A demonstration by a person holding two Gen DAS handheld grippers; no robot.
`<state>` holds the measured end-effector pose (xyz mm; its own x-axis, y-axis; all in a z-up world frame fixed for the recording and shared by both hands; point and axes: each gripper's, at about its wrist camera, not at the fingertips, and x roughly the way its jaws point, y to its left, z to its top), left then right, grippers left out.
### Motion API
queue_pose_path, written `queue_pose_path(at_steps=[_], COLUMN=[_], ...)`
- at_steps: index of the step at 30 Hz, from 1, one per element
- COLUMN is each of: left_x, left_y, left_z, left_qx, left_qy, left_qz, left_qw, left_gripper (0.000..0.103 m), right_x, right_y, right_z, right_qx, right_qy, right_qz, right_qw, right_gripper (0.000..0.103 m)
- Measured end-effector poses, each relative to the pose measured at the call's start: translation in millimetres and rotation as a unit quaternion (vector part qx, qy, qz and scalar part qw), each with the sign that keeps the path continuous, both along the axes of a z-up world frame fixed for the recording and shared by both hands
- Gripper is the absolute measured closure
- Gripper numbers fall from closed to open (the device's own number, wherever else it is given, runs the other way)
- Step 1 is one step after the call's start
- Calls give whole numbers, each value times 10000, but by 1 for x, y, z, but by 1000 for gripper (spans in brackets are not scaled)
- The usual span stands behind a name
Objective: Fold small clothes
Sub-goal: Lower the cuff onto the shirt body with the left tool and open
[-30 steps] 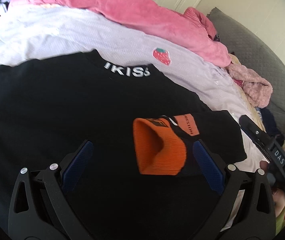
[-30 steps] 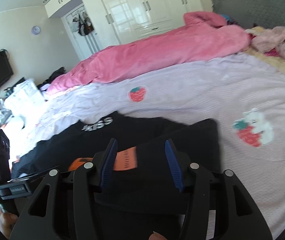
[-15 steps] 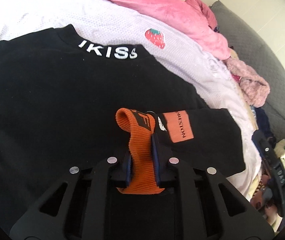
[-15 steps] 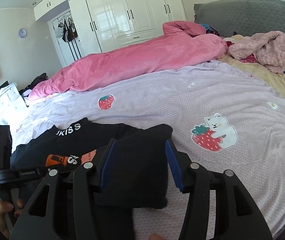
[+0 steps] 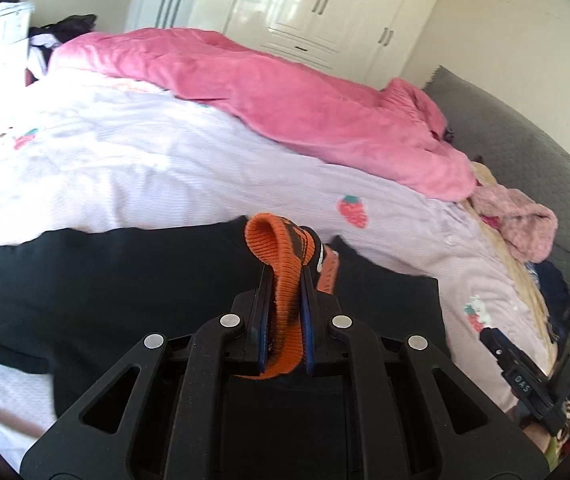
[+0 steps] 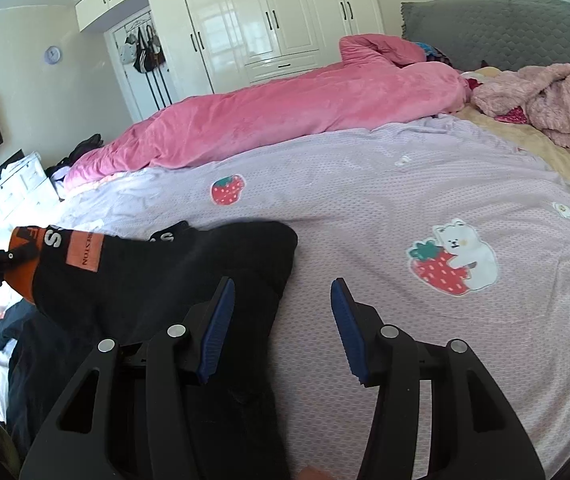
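Left tongs (image 5: pixel 287 280) pinching orange sock cuff (image 5: pixel 281 256), lifted above black shirt (image 5: pixel 105 280). Right tongs (image 6: pixel 281 320) spread, empty; black sock foot (image 6: pixel 165 276) at 10 o'clock, over lilac bedspread (image 6: pixel 405 184).

Left tongs (image 5: pixel 287 280) pinched closed (pads nearly meeting); right tongs (image 6: pixel 281 312) parted, tilted downward.

Ribbed orange knit cuff (image 5: pixel 281 256) on a matt black garment (image 6: pixel 157 280); waffle-textured lilac bedspread (image 6: pixel 365 200); plush pink blanket (image 6: pixel 285 116); glossy white wardrobe doors (image 6: pixel 285 12); fluffy pink robe (image 6: pixel 545 100)
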<state>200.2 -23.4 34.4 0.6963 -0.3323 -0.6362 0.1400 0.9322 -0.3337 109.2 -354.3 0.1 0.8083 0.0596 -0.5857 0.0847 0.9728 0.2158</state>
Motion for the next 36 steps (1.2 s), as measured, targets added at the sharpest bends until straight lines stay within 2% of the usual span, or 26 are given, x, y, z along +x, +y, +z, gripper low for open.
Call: queue_pose_path(at_steps=[5,12,19,26,30,32,34,36], left_x=[3,5,-4,-6,0,3,6,10], left_y=[20,43,62,50,28,20,16,17], left_z=[-21,-37,-30,-26,-33,-37,-45,-56], left_qx=[-140,-225,-97,146,390,515,677,718], left_qy=[244,454,301,277,356,379,452,591], left_qz=[164,361,598,398,145,75,44,71], left_qw=[9995,9981,9977,9987,9985,9979,9967,9956], left_gripper=[97,95,95,95,81,78,68,66], right_x=[5,12,15,20,25,27,29,30], right_y=[15,32,44,53,61,66,71,74], right_z=[0,-5,-4,-1,3,6,8,9], right_qx=[-57,-155,-207,-276,-283,-306,-333,-354], right_qy=[45,169,164,113,52,20,-13,-15], right_qz=[172,343,473,544,628,682,749,778], right_qw=[9998,9991,9985,9981,9976,9972,9966,9963], right_gripper=[50,49,48,46,41,41,40,37])
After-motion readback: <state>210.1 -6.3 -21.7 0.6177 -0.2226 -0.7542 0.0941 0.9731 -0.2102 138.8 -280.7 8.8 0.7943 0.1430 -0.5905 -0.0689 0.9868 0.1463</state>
